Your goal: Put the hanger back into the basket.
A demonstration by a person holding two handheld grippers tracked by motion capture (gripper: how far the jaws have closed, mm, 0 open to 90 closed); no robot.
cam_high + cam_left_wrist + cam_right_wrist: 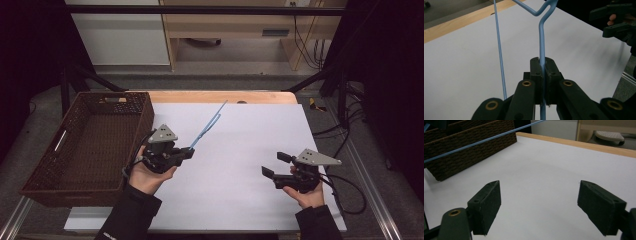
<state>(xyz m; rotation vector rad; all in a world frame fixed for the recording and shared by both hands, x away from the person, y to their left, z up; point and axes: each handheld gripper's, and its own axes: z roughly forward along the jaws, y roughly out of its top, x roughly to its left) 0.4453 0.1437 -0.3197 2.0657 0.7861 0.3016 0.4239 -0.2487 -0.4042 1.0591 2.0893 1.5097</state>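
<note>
Left gripper point(191, 148) pinches a thin blue hanger point(209, 124); right gripper point(275, 164) gapes empty. Held by 1 wire, the hanger could swivel or slip.

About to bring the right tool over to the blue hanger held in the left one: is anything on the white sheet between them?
Nothing visible. The right tool is open over bare white sheet, and the stretch toward the blue wire hanger clamped in the left tool is bare. The brown woven basket sits beyond the left tool, off that path.

blue hanger point(541, 37): top cut off by frame edge | basket point(469, 147): partly cropped
</note>
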